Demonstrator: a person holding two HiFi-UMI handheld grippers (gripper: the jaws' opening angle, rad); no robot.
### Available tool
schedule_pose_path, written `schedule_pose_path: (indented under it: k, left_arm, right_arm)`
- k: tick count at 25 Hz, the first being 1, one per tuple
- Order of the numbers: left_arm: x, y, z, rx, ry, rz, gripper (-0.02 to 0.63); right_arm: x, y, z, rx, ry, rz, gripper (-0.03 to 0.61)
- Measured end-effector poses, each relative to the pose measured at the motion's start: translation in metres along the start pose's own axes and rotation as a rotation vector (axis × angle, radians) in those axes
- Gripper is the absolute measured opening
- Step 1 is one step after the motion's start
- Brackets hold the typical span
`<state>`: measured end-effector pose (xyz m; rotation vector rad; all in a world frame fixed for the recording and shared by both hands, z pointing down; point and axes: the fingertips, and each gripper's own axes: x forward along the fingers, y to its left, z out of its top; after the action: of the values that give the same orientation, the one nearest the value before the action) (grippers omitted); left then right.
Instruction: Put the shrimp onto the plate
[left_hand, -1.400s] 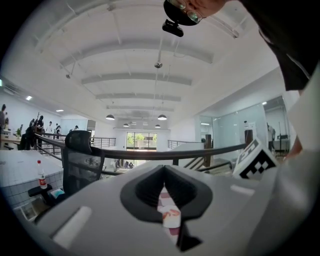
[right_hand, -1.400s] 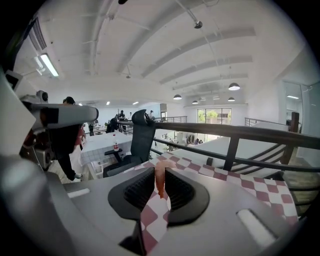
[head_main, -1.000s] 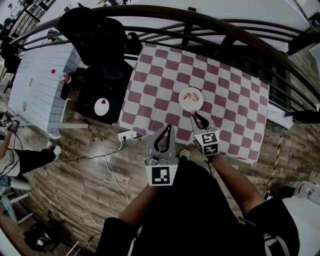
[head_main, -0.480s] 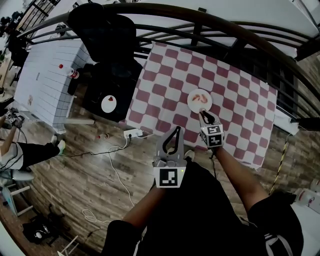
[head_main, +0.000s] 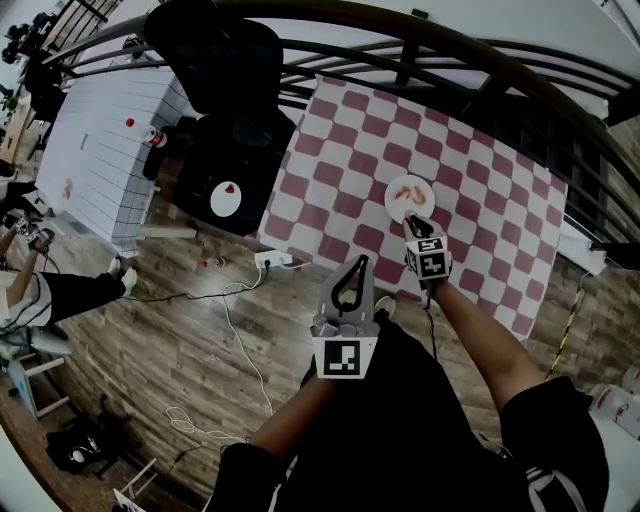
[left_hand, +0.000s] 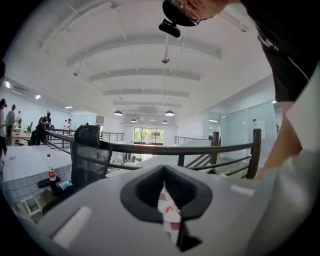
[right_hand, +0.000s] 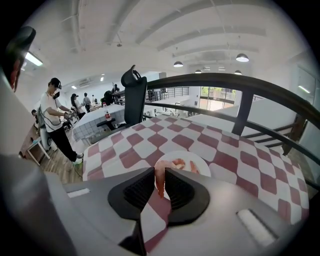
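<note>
**Right gripper clenched on one shrimp at the plate's near rim; left gripper closed on nothing**

Surface: the table is covered by a red-and-white checked cloth (head_main: 470, 180). One white plate (head_main: 425, 207) sits on it, toward the person's side. The floor (head_main: 170, 330) is wood plank.

Room: open office with a white ceiling and hanging lamps. A dark curved railing (head_main: 480, 50) runs beyond the plate. A black office chair (head_main: 225, 70) stands left of the plate, off the cloth. A white tiled counter (head_main: 95, 150) is further left again. A power strip (head_main: 272, 260) lies on the floor, left of the plate and nearer the person.

Counts:
- Plates on the cloth: 1.
- Shrimp: 3 that I can make out.
  - 1 held shrimp (right_hand: 159, 180) hangs pinched between the right gripper's (head_main: 411, 225) jaws, right at the plate's near rim. Whether it touches the plate, cannot tell.
  - 2 resting shrimp (right_hand: 179, 163) lie on the plate, just beyond the held one.
- Grippers: 2. The left gripper (head_main: 357, 265) is nearer the person than the plate and well apart from it. Its jaw tips meet and nothing is between them.
- Chairs: 1.
- Bottles: 1 bottle (right_hand: 106, 115), on the counter left of the plate.
- A small white disc with a red spot (head_main: 226, 198) lies on the dark seat left of the plate: 1.
- People standing: 1 clear figure (right_hand: 55, 120) far left of the plate. Others behind are too small to count.
</note>
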<state>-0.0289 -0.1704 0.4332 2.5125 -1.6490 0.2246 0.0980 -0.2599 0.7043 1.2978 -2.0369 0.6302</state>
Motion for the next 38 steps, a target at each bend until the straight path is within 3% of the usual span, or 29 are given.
schedule_pose_path:
  k: [3,11,18,22,31,38]
  left_arm:
    - [0.004,-0.003,-0.004,0.046,0.018,-0.014,0.009]
    - [0.0,0.0,-0.007,-0.007,0.033,0.024,0.009]
    - [-0.003,0.01,-0.017,0.052,0.07,0.042,0.009]
    - [-0.004,0.01,-0.026,0.021,0.11,0.045,0.009]
    - [0.003,0.008,-0.027,0.018,0.11,0.031,0.009]
    - [0.005,0.008,-0.032,0.024,0.127,0.022,0.009]
  right_arm:
    - [0.01,0.002,-0.001,-0.019,0.013,0.013,0.064]
    - [0.032,-0.006,-0.011,0.031,0.072,0.02,0.064]
    - [0.055,-0.017,-0.023,-0.009,0.105,0.009,0.064]
    - [0.064,-0.024,-0.023,-0.014,0.115,0.0,0.064]
    - [0.082,-0.025,-0.031,0.011,0.158,0.052,0.064]
    - [0.084,-0.027,-0.037,-0.005,0.165,0.041,0.067]
